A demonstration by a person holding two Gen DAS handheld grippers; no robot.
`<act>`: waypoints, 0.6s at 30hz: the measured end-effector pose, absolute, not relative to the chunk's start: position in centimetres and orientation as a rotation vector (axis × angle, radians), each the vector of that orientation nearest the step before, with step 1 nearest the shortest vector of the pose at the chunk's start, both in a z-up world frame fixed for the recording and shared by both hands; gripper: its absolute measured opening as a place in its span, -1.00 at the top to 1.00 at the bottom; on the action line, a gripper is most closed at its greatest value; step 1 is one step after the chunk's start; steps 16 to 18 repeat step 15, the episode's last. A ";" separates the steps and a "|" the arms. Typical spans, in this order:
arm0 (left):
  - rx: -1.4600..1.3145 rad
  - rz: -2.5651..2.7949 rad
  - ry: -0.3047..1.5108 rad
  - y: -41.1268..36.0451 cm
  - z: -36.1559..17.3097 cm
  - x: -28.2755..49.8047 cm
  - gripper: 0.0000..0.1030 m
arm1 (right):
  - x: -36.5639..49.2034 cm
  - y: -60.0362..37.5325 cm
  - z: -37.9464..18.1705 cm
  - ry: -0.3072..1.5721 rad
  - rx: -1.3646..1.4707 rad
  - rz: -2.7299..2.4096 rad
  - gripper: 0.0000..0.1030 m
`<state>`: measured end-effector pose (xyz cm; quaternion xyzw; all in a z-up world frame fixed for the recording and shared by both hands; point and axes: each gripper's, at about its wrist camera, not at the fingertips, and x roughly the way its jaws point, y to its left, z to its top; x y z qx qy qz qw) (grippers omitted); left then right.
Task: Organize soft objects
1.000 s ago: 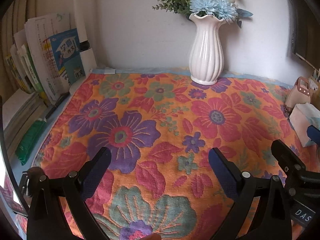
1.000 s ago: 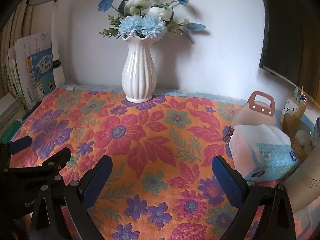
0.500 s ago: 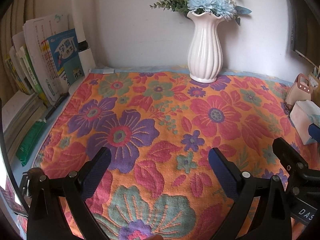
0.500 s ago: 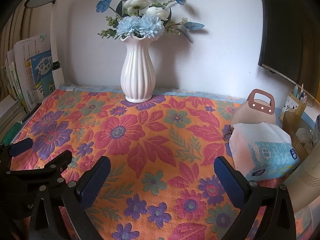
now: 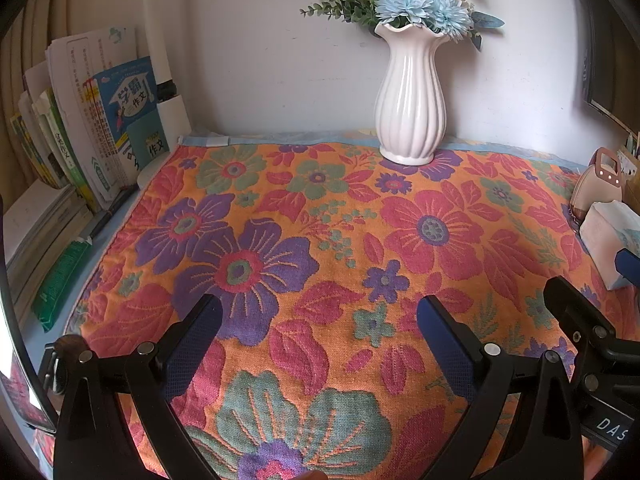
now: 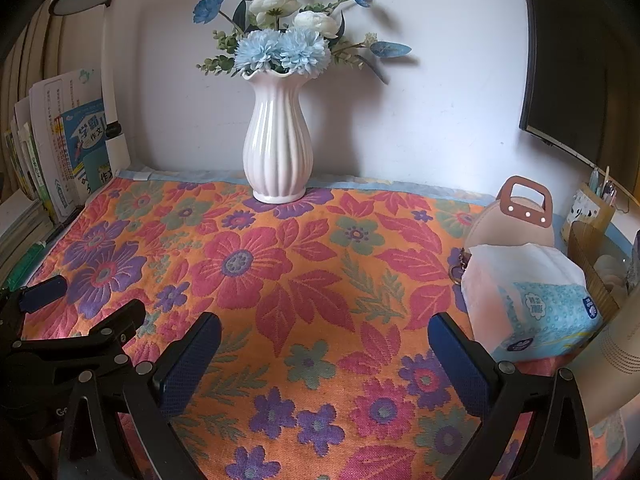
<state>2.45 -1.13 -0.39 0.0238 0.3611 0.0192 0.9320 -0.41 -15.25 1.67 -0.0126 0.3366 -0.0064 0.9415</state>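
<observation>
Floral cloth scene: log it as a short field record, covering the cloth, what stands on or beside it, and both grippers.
cloth: floral cloth, orange with red and purple flowers, spread flat over the table
vase: white ribbed vase with blue and white flowers, upright at the cloth's far edge
tissue pack: tissue pack at the cloth's right side
bag: pink handbag just behind the tissue pack
books: books standing along the left
left gripper: left gripper open, holding nothing
right gripper: right gripper open, holding nothing

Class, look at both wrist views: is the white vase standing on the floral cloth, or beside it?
Touching. The right wrist view shows the white vase with its base set on the far edge of the floral cloth, over a purple flower.
</observation>
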 end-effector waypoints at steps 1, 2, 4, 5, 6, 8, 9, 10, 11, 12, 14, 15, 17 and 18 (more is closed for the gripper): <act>0.048 0.039 0.740 -1.1 -0.4 2.5 -0.90 | -0.5 -15.2 1.7 0.686 -0.026 -0.015 -1.00; 0.048 0.039 0.740 -1.1 -0.4 2.4 -0.90 | -0.4 -15.2 1.7 0.686 -0.026 -0.015 -1.00; 0.049 0.040 0.739 -1.1 -0.4 2.4 -0.90 | -0.4 -15.2 1.7 0.687 -0.026 -0.014 -1.00; 0.049 0.038 0.740 -1.1 -0.4 2.5 -0.90 | -0.4 -15.2 1.7 0.687 -0.026 -0.014 -1.00; 0.049 0.039 0.740 -1.1 -0.4 2.4 -0.90 | -0.4 -15.2 1.7 0.686 -0.026 -0.015 -1.00; 0.049 0.042 0.737 -1.0 -0.4 2.4 -0.90 | -0.4 -15.2 1.7 0.686 -0.026 -0.014 -1.00; 0.050 0.046 0.735 -1.0 -0.4 2.4 -0.90 | -0.4 -15.2 1.7 0.686 -0.029 -0.013 -1.00; 0.055 0.057 0.729 -1.0 -0.4 2.4 -0.90 | -0.4 -15.1 1.6 0.686 -0.032 -0.013 -1.00; 0.058 0.065 0.719 -0.9 -0.3 2.4 -0.90 | -0.5 -15.0 1.6 0.687 -0.035 -0.014 -1.00; 0.055 0.069 0.706 -0.8 -0.2 2.3 -0.90 | -0.5 -14.9 1.6 0.687 -0.041 -0.014 -1.00; 0.037 0.067 0.690 -0.4 -0.1 2.1 -0.90 | -0.5 -14.6 1.6 0.686 -0.052 -0.017 -1.00; 0.032 0.064 0.697 -0.3 -0.1 2.2 -0.90 | -0.6 -14.5 1.6 0.683 -0.058 -0.018 -1.00; 0.032 0.064 0.697 -0.3 -0.1 2.2 -0.90 | -0.6 -14.5 1.6 0.683 -0.058 -0.018 -1.00; 0.032 0.064 0.697 -0.3 -0.1 2.2 -0.90 | -0.6 -14.5 1.6 0.683 -0.058 -0.018 -1.00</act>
